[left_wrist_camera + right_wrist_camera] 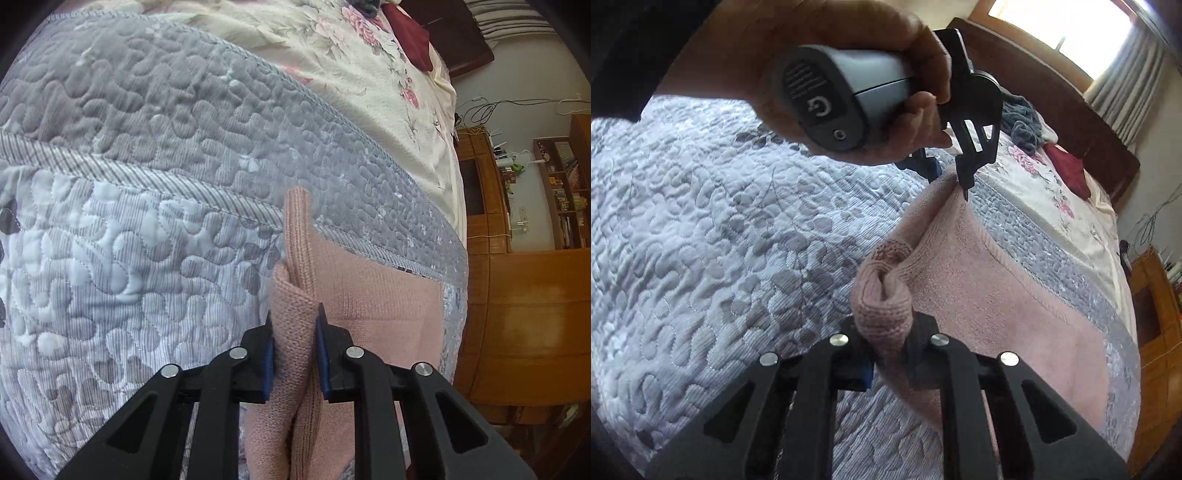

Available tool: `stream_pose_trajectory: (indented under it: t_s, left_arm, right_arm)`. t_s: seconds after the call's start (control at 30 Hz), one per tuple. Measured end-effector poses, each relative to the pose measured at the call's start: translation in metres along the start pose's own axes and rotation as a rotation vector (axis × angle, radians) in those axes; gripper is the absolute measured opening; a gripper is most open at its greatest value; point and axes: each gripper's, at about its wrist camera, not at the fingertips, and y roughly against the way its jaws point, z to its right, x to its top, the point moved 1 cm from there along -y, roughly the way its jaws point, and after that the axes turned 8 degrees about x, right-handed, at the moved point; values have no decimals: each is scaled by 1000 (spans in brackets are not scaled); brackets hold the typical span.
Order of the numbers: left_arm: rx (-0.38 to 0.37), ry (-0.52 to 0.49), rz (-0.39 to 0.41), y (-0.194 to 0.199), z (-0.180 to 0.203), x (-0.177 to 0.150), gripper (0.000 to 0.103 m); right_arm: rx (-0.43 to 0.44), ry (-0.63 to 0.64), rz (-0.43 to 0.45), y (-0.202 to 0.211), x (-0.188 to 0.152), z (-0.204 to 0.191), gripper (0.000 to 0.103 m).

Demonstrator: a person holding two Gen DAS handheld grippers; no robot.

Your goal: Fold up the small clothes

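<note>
Pink knit garment (291, 332), pinched at two corners and lifted over the bed.

Your left gripper (294, 354) is clamped on one bunched corner; your right gripper (886, 347) is clamped on another wad of the same knit. Between them the top edge runs taut, and the body of the garment hangs down toward the grey quilt (147, 155). Seen from the right wrist, your left hand (849, 85) sits ahead and above, so the long edge lies straight away from that gripper. The lower hem is cut off from view, and the garment's kind is hard to make out. A floral sheet (332, 48) lies beyond the quilt.
</note>
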Motion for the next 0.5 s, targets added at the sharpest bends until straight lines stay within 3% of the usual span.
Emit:
stream_pose_trajectory:
  t_s: [0.17, 0.5]
  left_arm:
    - [33, -35, 32, 29, 46, -3, 17]
    - [113, -114, 79, 55, 144, -15, 17]
  right_arm:
    - [43, -155, 64, 40, 7, 37, 11]
    - [52, -319, 169, 104, -6, 102, 11]
